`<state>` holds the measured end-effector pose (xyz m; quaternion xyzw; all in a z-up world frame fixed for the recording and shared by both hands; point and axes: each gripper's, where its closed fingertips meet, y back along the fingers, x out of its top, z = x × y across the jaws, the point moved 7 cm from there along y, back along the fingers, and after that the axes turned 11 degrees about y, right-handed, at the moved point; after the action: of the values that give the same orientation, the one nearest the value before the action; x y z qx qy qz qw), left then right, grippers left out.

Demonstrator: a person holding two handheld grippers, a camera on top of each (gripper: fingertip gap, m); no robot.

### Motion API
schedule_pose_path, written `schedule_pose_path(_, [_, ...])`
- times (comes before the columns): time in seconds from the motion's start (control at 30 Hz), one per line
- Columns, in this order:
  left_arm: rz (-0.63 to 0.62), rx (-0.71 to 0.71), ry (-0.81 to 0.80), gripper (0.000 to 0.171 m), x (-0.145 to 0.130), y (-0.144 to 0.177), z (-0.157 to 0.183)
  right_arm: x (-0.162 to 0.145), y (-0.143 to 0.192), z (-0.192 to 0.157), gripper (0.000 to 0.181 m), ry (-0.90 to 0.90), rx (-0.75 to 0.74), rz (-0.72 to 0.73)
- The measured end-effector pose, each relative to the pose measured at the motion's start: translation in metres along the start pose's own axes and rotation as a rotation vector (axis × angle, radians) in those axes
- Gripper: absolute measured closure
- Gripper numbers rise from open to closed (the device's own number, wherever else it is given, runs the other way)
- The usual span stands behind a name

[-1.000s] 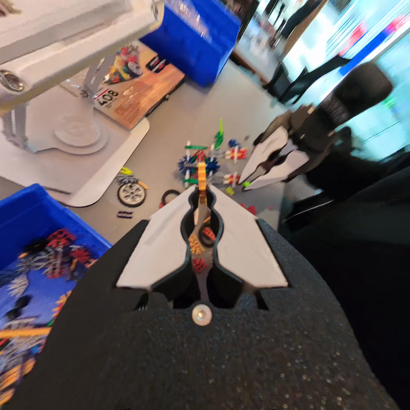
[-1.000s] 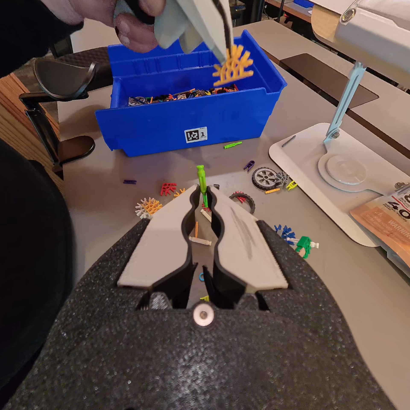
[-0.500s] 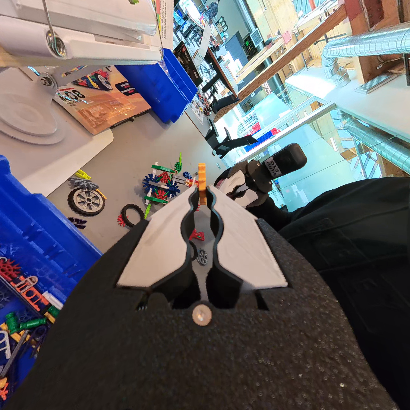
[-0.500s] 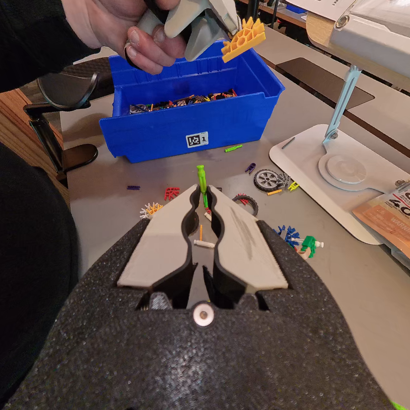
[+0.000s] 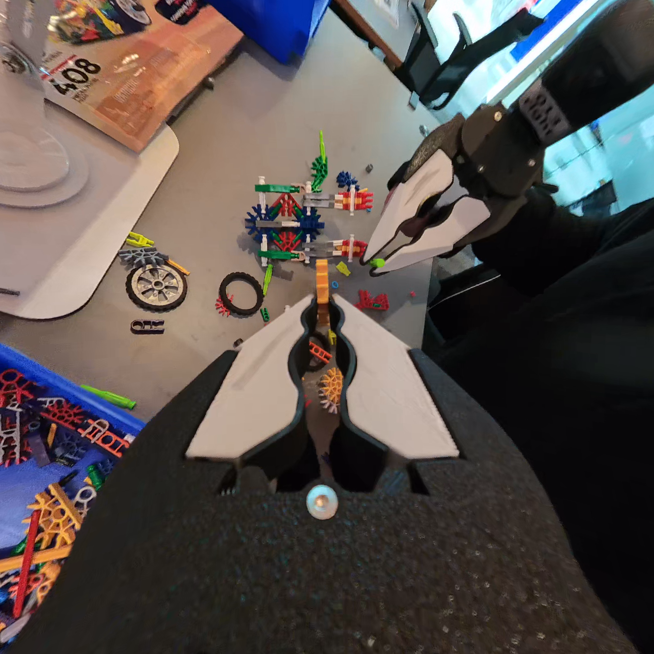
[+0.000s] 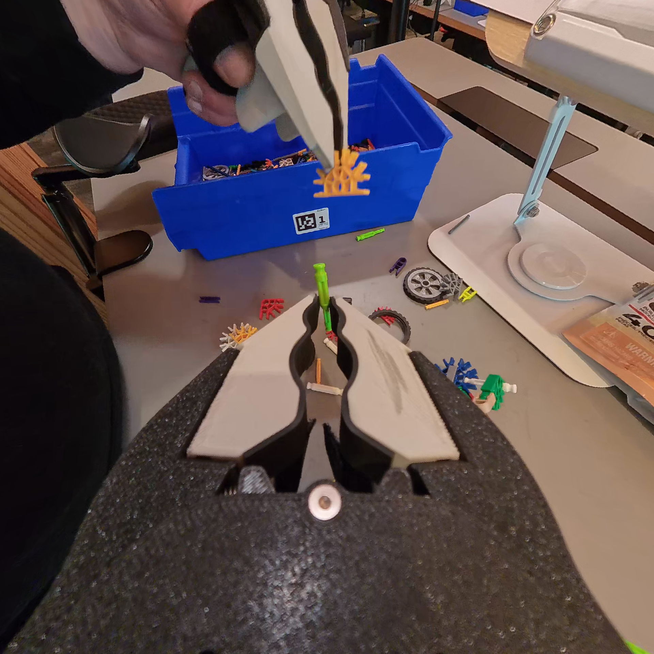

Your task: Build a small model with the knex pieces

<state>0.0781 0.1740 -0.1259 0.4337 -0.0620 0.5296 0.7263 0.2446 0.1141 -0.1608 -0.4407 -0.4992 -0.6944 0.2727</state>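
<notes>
Left tongs (image 5: 322, 300) clamped on light, rigid orange connector (image 5: 322, 279) by its edge; right tongs (image 6: 323, 300) pinching thin, slippery-looking green rod (image 6: 321, 283) above tabletop (image 6: 247, 272).

A grey table (image 6: 460, 477) is seen, with black chairs (image 5: 442, 67) beside it and bright glazing (image 5: 531, 35) behind.
</notes>
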Motion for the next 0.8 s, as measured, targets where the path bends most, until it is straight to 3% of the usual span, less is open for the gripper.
schedule_pose_path(0.8, [-0.148, 0.025, -0.082, 0.167, -0.016, -0.029, 0.012, -0.001, 0.000, 0.004, 0.176, 0.002, -0.001, -0.013])
